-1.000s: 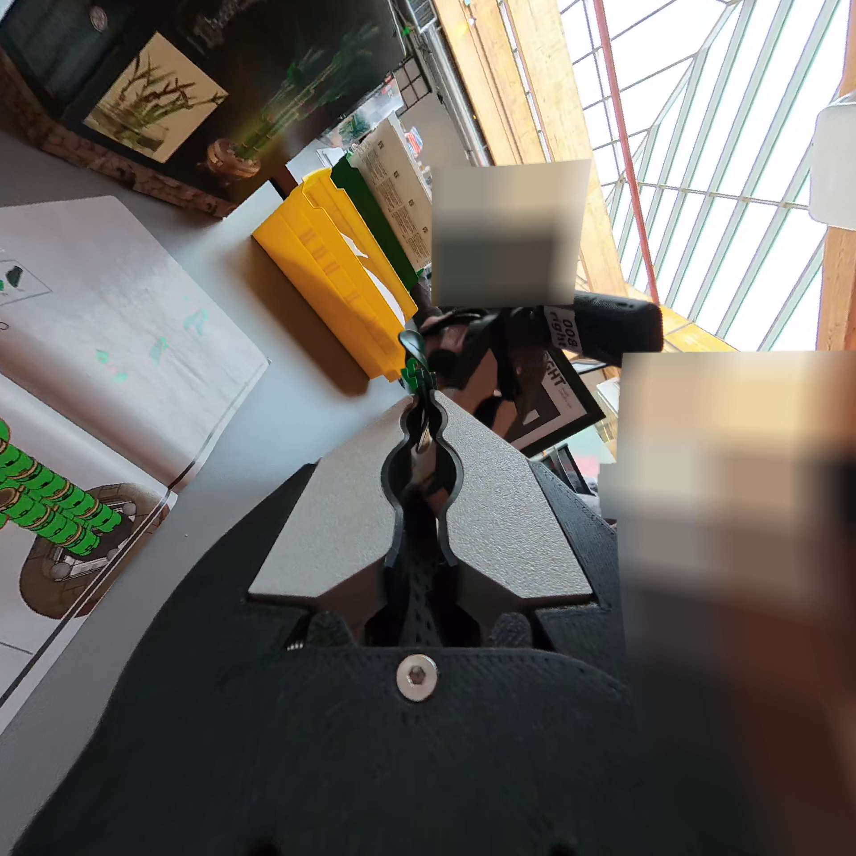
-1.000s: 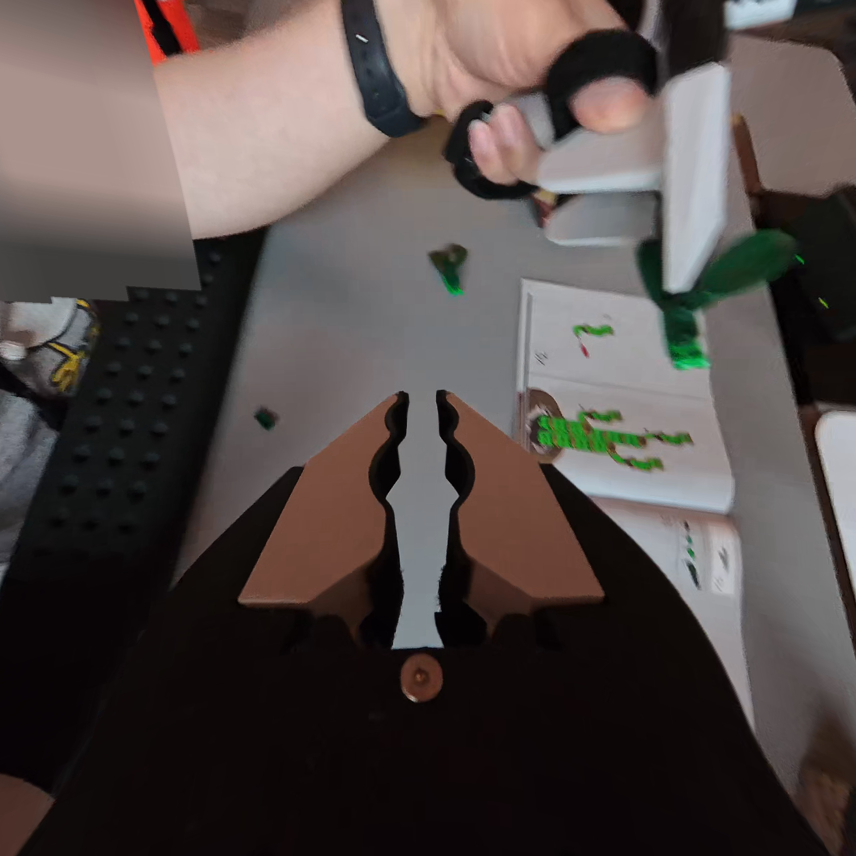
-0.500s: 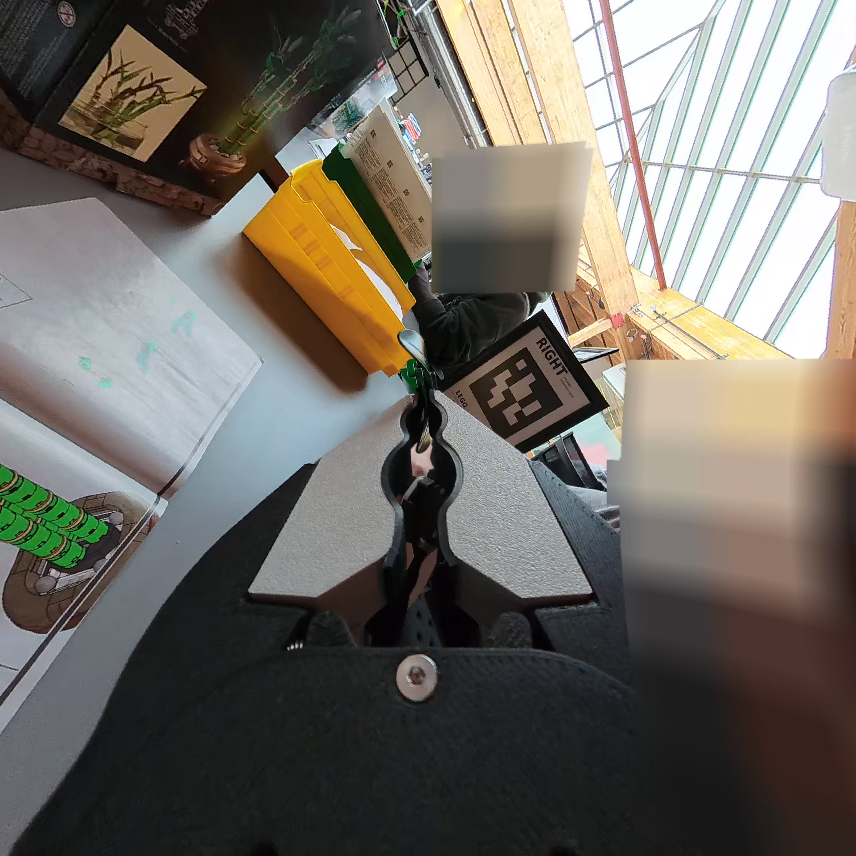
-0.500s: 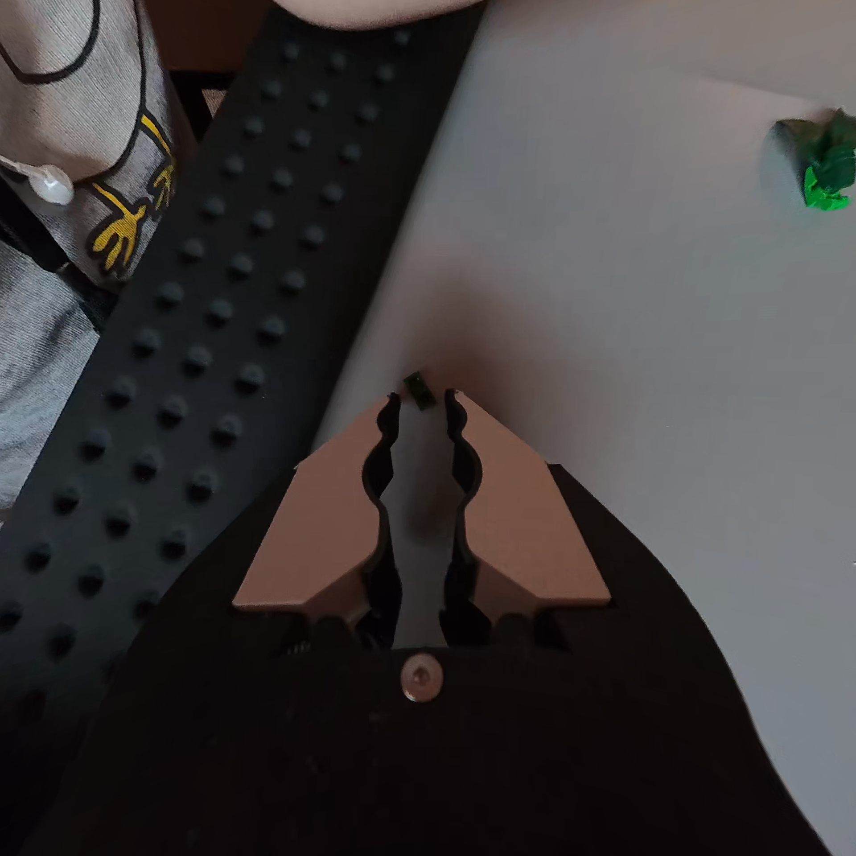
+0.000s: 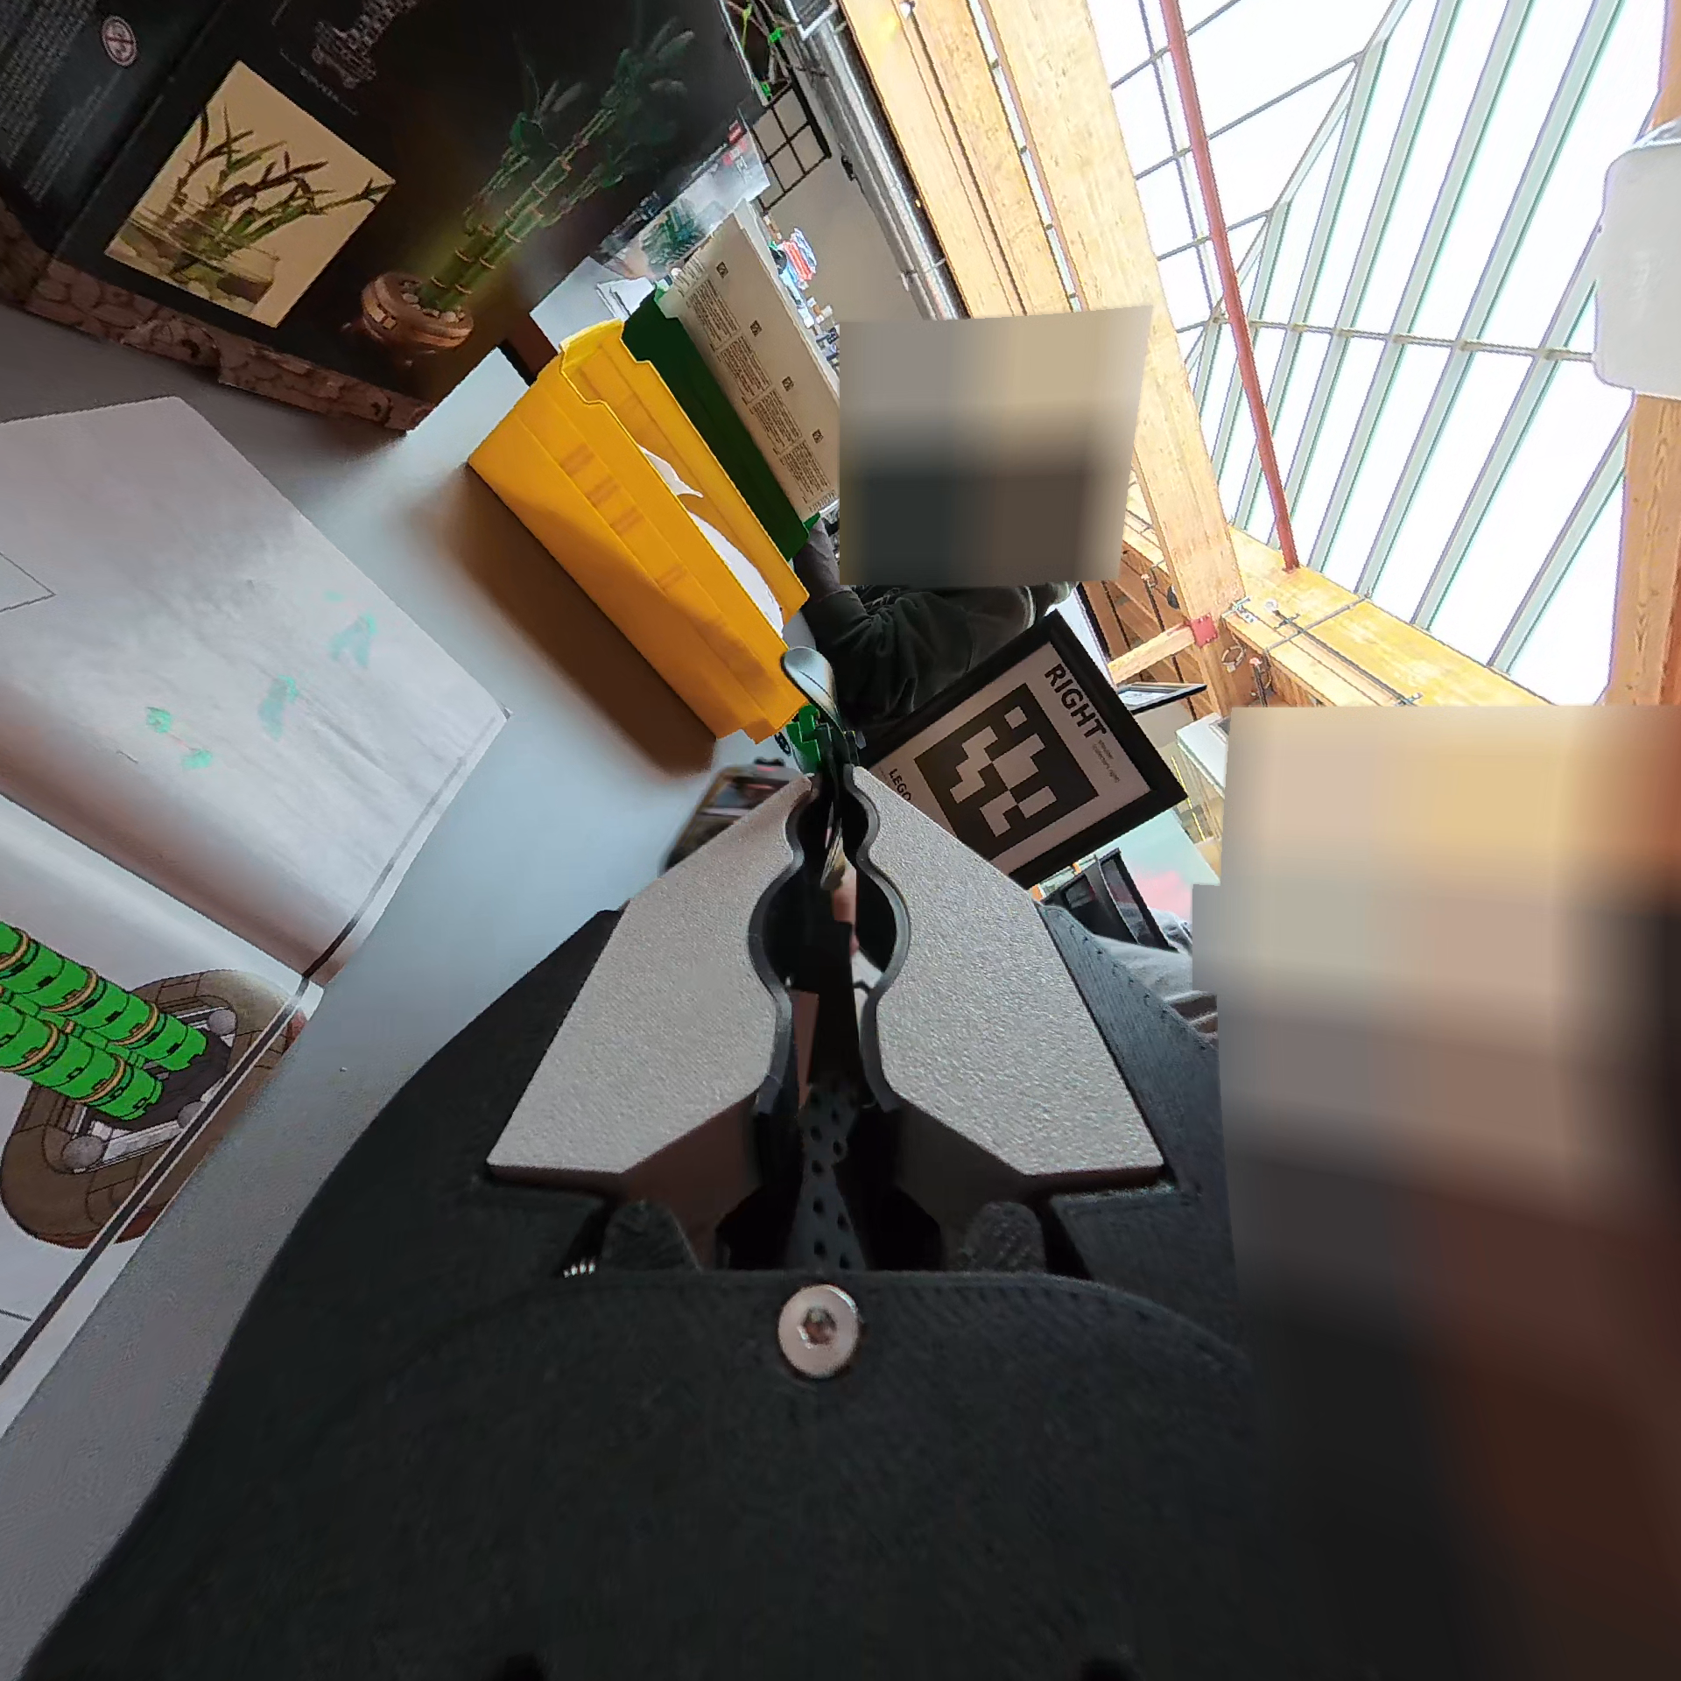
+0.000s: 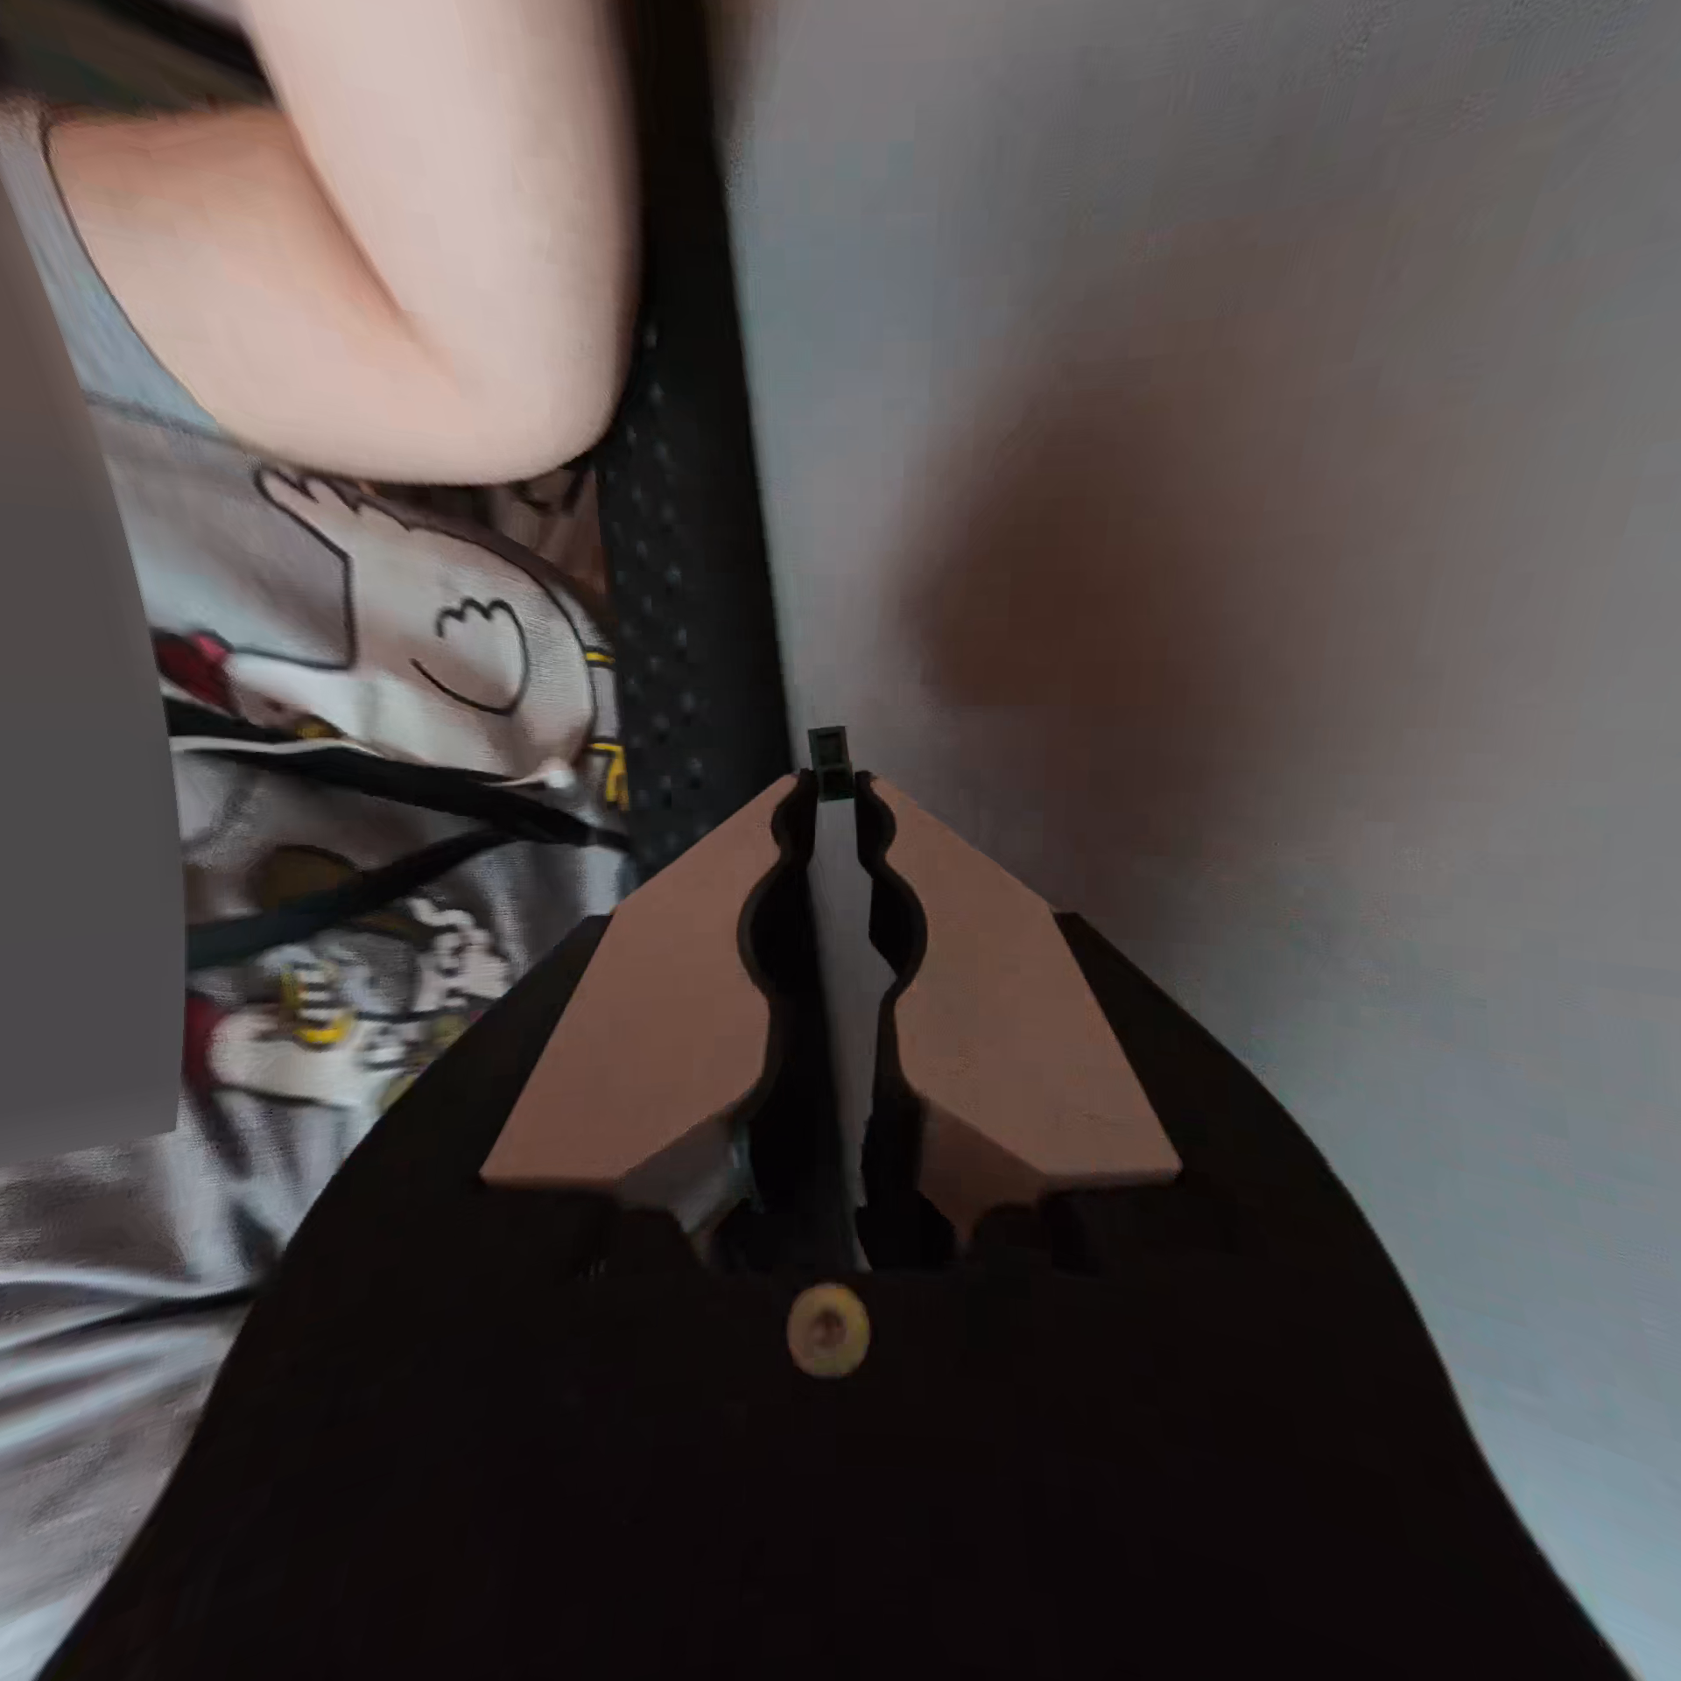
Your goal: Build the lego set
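My left gripper [image 5: 832, 778] is shut on a green lego stem piece [image 5: 812, 737] with a grey leaf tip. It holds the piece in the air above the grey table [image 5: 509, 873]. My right gripper [image 6: 832, 784] is low over the table [image 6: 1182, 364], its tips closed on a small dark green brick [image 6: 830, 755] beside the black studded mat [image 6: 682, 591]. The back of the right gripper, with its black-and-white marker card [image 5: 1019, 764], shows just behind the left gripper's tips in the left wrist view.
An open instruction booklet [image 5: 182, 655] lies at the left. A yellow bin [image 5: 637, 537] and the dark lego box [image 5: 318, 164] stand behind it. A person's bare arm [image 6: 382, 255] and printed shirt [image 6: 364, 728] are at the table edge. There is about 25 centimeters between the tips of the two grippers.
My right gripper swung down to the small dark green brick by the mat and closed its tips on it. My left gripper kept its hold on the green stem and hardly moved.
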{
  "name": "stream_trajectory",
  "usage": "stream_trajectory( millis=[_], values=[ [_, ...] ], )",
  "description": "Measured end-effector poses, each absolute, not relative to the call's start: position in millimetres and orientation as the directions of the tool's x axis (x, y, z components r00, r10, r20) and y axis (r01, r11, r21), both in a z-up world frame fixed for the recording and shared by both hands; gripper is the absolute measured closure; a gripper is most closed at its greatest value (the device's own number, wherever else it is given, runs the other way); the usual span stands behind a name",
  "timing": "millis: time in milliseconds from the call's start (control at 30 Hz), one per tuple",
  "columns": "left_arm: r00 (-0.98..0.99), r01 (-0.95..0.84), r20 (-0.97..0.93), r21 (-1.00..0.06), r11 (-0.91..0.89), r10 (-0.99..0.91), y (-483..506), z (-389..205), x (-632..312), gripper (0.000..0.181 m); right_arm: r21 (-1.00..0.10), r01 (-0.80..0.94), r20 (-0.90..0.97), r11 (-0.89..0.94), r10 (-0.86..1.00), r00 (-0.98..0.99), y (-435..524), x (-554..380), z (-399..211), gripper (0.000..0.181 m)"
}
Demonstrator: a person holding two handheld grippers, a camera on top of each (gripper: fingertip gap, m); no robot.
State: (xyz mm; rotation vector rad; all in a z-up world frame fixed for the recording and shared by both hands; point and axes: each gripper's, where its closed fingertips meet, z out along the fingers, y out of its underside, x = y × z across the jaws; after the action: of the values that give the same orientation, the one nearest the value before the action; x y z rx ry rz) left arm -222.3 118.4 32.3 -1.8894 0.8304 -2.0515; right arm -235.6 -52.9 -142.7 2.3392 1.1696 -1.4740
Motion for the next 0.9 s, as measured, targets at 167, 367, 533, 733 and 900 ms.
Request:
stream_trajectory(
  millis=[167,367,533,733,900],
  values=[
    [-0.160,-0.193,0.825,-0.565,-0.802,-0.543,115.1,40.9,-225.8,0.181,0.167,0.569,-0.900,-0.805,0.111,0.422,-43.9,-204.3,-133.5,0.175],
    [-0.180,-0.178,0.814,-0.579,-0.796,-0.552,113.1,48.8,-230.3,0.181,0.508,0.558,-0.762,-0.656,-0.040,0.647,-63.9,-166.0,-142.5,0.174],
    [-0.201,-0.186,0.805,-0.591,-0.785,-0.558,107.2,53.8,-229.9,0.181,0.646,0.531,-0.626,-0.549,0.017,0.779,-71.6,-148.5,-155.6,0.174],
    [-0.208,-0.203,0.803,-0.595,-0.778,-0.559,102.2,54.2,-226.5,0.181,0.594,0.496,-0.601,-0.633,0.061,0.797,-44.9,-166.4,-164.1,0.174],
    [-0.212,-0.205,0.801,-0.596,-0.776,-0.560,101.3,54.9,-225.6,0.181,0.499,0.516,-0.632,-0.696,0.115,0.767,-34.6,-178.1,-163.2,0.172]
  ],
)
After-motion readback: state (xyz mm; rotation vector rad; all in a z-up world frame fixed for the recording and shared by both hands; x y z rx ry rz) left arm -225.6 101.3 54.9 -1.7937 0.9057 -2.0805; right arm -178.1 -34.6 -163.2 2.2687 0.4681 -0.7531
